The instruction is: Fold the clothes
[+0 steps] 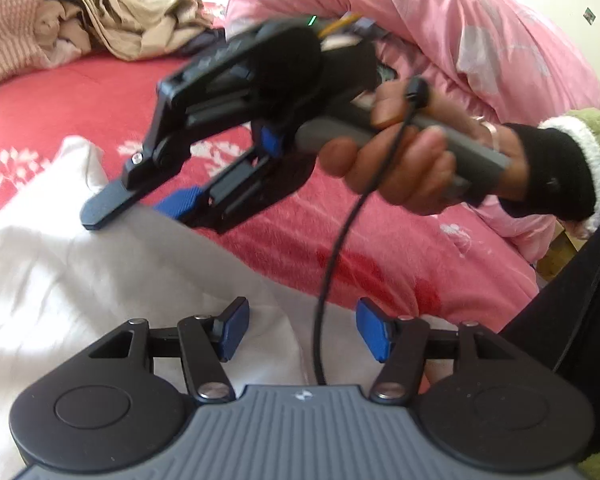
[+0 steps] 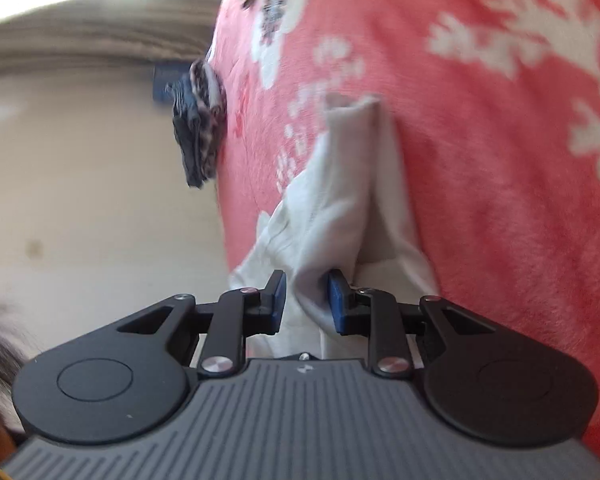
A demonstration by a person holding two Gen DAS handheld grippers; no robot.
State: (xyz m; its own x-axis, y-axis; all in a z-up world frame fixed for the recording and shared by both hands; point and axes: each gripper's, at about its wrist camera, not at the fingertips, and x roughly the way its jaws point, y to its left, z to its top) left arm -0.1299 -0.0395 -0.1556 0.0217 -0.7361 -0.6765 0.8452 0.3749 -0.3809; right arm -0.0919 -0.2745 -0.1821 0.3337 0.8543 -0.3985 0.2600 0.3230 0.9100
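White garment (image 1: 60, 264) lies rumpled across the near left of a bed, spread over a red blanket (image 1: 284, 240) printed with white leaf sprigs. The left hand-held gripper (image 1: 302, 328) hovers just above the cloth with its blue pads (image 1: 234, 330) spread apart, nothing between them. Beyond it, the right hand-held gripper (image 1: 140, 206) reaches in from the right, tilted down to the garment's far edge, its dark finger touching the fabric; the view is blurred there. A bare hand (image 1: 404, 160) wraps its grey handle, the wrist in a black cuff under a green sleeve with white fleece trim, and a thin black cable (image 1: 336, 264) loops down from the handle toward the near edge.

Seen from the right wrist camera, the right hand-held gripper (image 2: 306, 302) is clenched on a bunched fold of the white garment (image 2: 332, 204), the blue pads (image 2: 337, 300) pressing the cloth from both sides. The rest of that fold trails away over the red blanket (image 2: 500, 220). A dark patterned cloth (image 2: 200, 120) hangs at the blanket's left edge, beside a pale wall (image 2: 80, 200).

A pink quilt (image 1: 440, 24) is heaped at the far right of the bed, and a pile of beige, black and pink-striped clothes (image 1: 80, 20) sits at the far left.
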